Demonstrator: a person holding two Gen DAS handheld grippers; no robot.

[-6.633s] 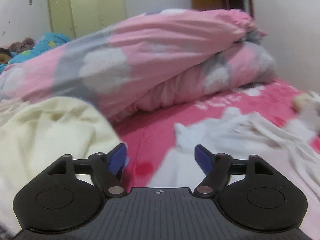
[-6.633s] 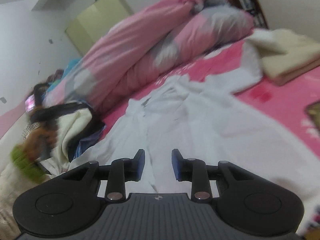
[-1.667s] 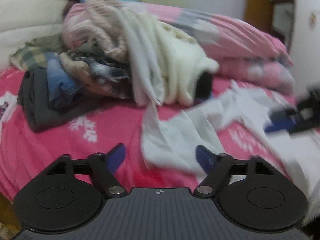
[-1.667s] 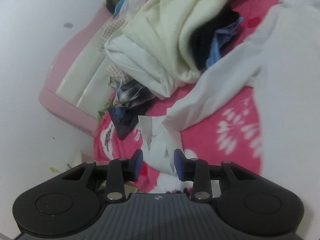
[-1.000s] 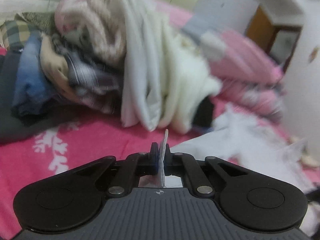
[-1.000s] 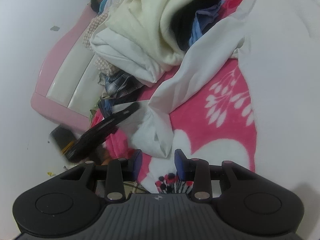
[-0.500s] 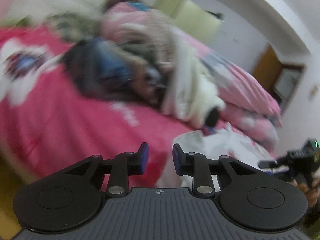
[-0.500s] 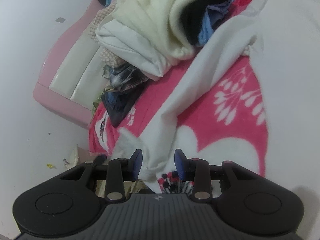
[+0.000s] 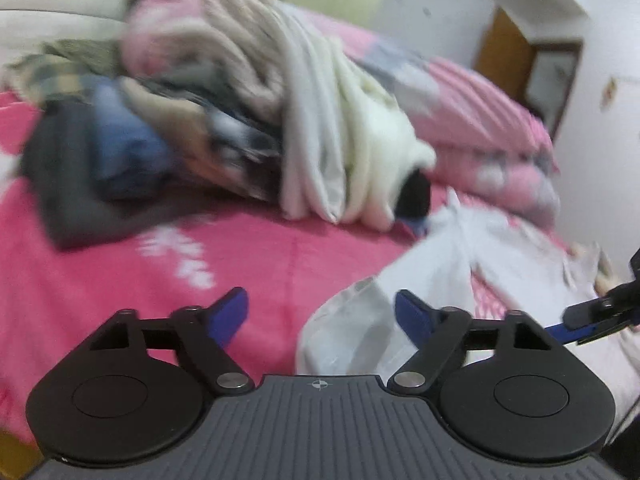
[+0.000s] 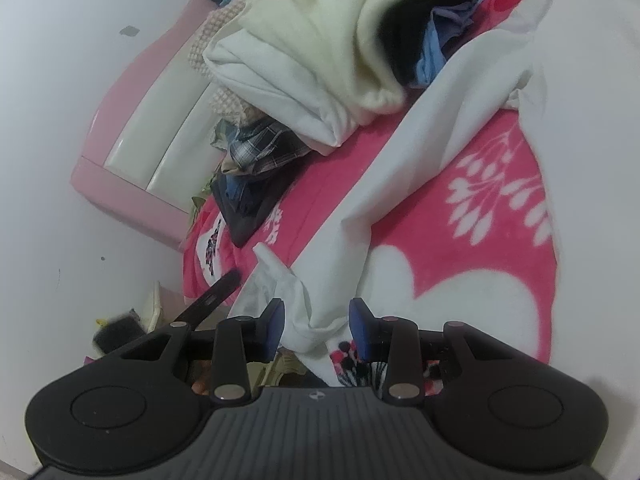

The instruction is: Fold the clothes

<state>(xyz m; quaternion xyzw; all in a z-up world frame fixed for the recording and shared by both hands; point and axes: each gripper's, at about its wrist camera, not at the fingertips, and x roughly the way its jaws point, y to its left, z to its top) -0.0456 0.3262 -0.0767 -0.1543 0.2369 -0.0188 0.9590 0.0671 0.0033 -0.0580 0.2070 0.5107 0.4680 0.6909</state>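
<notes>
Left tongs (image 9: 320, 312): our jaws have just been opening and stand wide; the cuff lies between them, unpinched.
Right tongs (image 10: 316, 326): we hold them part open over the same cuff, the pads not pressing.
White garment (image 10: 580, 92): spread on the pink bed cover (image 9: 120, 280), its sleeve (image 10: 420, 168) running to the near left bed edge.
Risk: nothing holds the cuff, so it may slide off the edge.
Second risk: the clothes pile (image 9: 248, 112) lies near; we may snag it.
</notes>
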